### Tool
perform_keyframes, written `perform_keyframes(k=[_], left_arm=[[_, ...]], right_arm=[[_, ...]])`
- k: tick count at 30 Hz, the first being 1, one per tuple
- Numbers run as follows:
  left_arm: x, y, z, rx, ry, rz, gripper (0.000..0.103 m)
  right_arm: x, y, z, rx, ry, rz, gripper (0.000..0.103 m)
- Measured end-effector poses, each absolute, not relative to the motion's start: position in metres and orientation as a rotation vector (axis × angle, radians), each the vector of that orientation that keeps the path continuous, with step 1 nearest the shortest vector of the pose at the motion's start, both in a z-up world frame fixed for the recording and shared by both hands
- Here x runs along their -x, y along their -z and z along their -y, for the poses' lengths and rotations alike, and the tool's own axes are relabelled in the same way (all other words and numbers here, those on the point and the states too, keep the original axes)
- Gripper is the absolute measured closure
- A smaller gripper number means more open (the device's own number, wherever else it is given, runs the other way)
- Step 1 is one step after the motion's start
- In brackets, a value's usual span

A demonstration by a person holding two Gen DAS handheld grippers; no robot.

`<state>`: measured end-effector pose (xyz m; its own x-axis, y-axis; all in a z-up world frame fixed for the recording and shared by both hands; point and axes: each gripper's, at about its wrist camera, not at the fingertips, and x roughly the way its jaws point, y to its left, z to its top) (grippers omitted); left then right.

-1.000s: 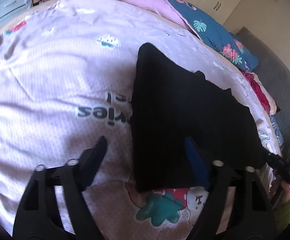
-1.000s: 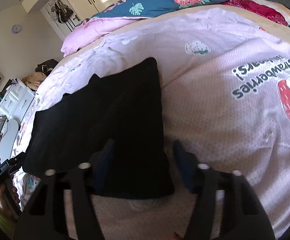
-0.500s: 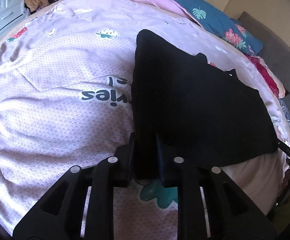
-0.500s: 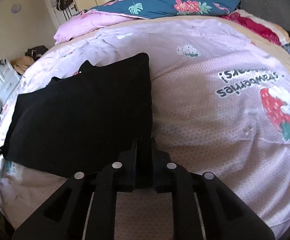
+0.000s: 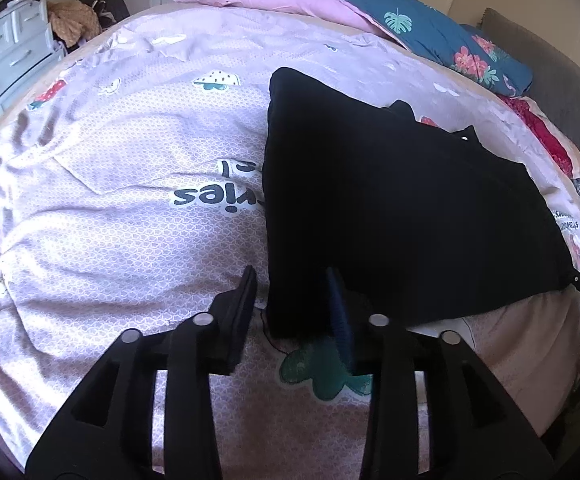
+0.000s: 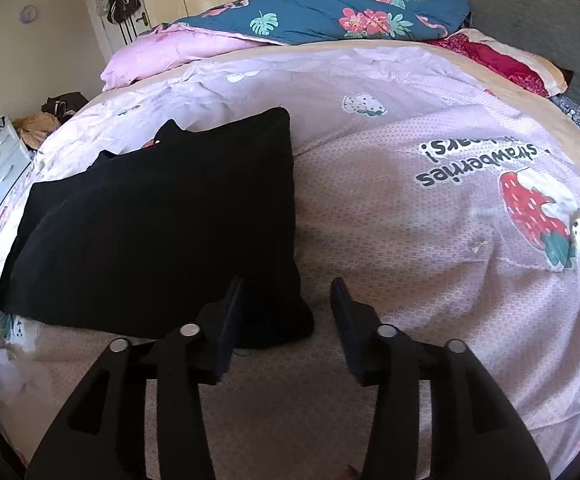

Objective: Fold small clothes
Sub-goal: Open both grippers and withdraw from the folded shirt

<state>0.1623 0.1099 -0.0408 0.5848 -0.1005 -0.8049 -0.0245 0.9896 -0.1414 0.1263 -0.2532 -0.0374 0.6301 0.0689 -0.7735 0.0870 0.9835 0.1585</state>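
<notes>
We saw the black garment [image 5: 390,208] lying folded on the bed [image 5: 110,240]. The left view alone showed the drawers' [image 5: 6,48] front; the right view alone showed a wall clock [image 6: 29,13]. Our left claw [image 5: 292,292] was opening astride the garment's near-left corner, pads off it. Our right claw [image 6: 288,300] was opening at the near-right corner, not gripping. Bare sheet lay open beyond both side edges.

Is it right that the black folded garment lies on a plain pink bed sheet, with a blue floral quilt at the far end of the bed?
Not quite. The black folded garment lies on a pink bed sheet that is not plain: it is printed with strawberries and lettering, as the right wrist view shows. The blue floral quilt is indeed at the far end of the bed.
</notes>
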Motion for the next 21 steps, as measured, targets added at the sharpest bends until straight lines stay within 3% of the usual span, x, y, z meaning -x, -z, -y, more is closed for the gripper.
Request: perform_keyframes(k=[3,6,14,16,19,21], left_arm=[[-0.161,0.040,-0.108,0.142,0.050,-0.948,0.066],[-0.159,0.041,-0.104,0.127,0.050,-0.952,0.061],[-0.152,0.038,-0.091,0.095,0.062,-0.953,0.050],[-0.149,0.036,-0.088,0.091,0.066,-0.947,0.038],[-0.146,0.033,-0.086,0.087,0.065,-0.941,0.032],[-0.143,0.030,-0.085,0.092,0.066,-0.934,0.020]], right_arm=[[-0.125,0.037,0.253,-0.186,0.012,-0.889,0.050],[-0.123,0.036,0.252,-0.179,0.020,-0.885,0.036],[-0.117,0.033,0.249,-0.165,0.027,-0.873,0.019],[-0.115,0.032,0.248,-0.159,0.032,-0.867,0.016],[-0.112,0.030,0.247,-0.147,0.042,-0.861,0.009],[-0.109,0.027,0.246,-0.140,0.051,-0.856,0.008]])
